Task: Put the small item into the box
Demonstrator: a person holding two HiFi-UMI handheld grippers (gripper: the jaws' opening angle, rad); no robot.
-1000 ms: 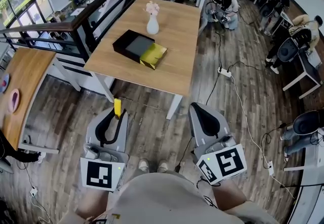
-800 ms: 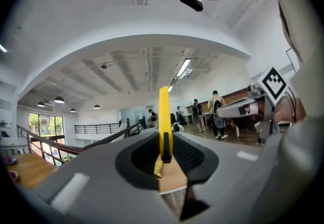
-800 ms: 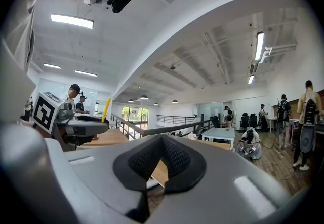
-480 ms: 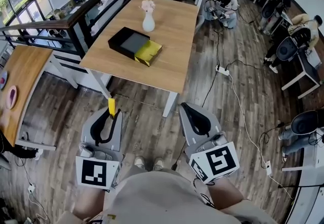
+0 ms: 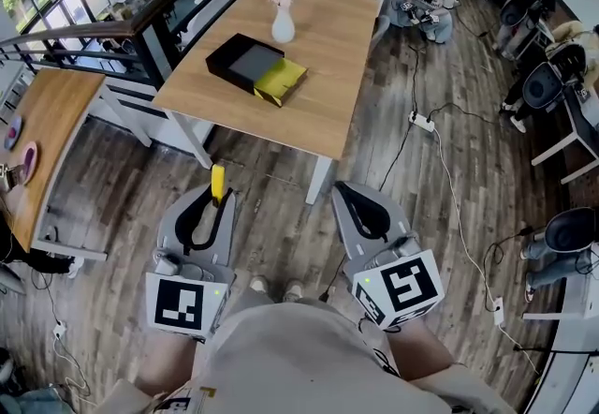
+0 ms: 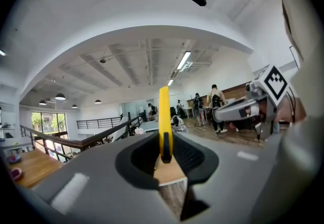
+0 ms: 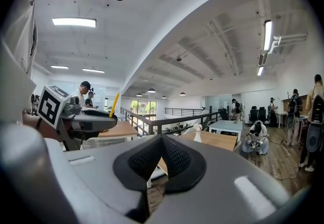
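A slim yellow item (image 5: 217, 182) sticks up from my left gripper (image 5: 215, 203), whose jaws are shut on its lower end. In the left gripper view the yellow item (image 6: 164, 116) stands upright between the dark pads (image 6: 147, 154). My right gripper (image 5: 350, 195) is beside it, shut with nothing in it; its pads (image 7: 147, 157) meet in the right gripper view. Both grippers hang over the wooden floor, short of the wooden table (image 5: 318, 122). On the table lies an open black box (image 5: 243, 63) with a yellow-gold part (image 5: 279, 81) against its near side.
A white vase (image 5: 283, 26) with pale flowers stands on the table behind the box. A railing (image 5: 150, 14) and another wooden table (image 5: 47, 131) are to the left. A power strip and cable (image 5: 421, 122) lie on the floor to the right, where several people sit.
The table and box have shifted a little in the head view. Both grippers keep their places, the left still holding the yellow item.
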